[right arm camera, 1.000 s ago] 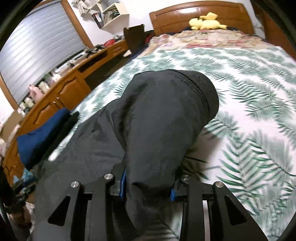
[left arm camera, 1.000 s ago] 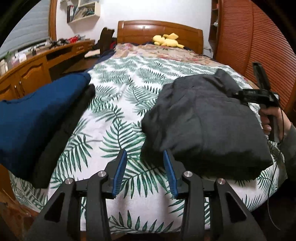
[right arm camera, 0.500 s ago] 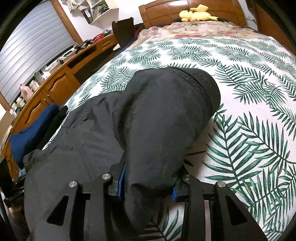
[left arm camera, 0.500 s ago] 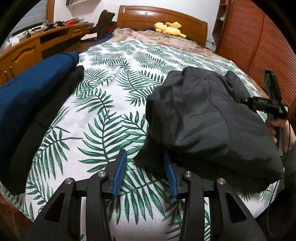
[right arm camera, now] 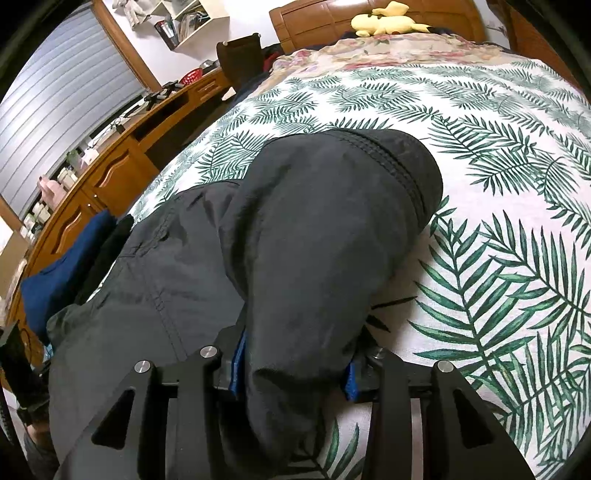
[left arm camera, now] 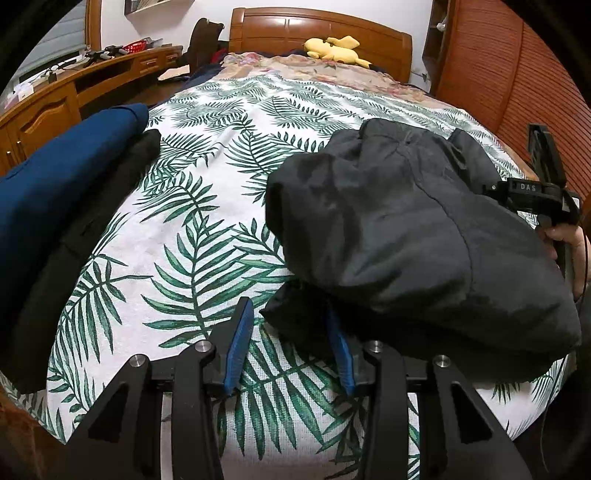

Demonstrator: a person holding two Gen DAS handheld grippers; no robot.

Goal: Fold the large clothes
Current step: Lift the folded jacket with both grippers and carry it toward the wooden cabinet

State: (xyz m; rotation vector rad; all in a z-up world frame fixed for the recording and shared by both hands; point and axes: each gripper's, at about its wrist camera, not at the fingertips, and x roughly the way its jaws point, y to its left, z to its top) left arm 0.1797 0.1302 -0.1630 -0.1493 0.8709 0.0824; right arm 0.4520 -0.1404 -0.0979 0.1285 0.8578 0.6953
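The right gripper (right arm camera: pixel 293 365) is clamped on a thick fold of the dark grey jacket (right arm camera: pixel 314 236), whose bulk lies across the palm-leaf bedspread (right arm camera: pixel 509 206). A blue folded garment (right arm camera: pixel 62 269) and a black one (right arm camera: pixel 110 251) sit at the bed's left edge. A yellow plush toy (right arm camera: pixel 384 22) rests by the wooden headboard (right arm camera: pixel 317 22).

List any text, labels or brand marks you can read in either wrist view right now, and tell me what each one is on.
"DAS": pale letters on the black body of the right gripper, seen from the left wrist view beside the dark grey jacket.
Books on the wall shelf: spines too small and blurred to read.
Items on the wooden desk: any labels are too small to read.
No other text shows.
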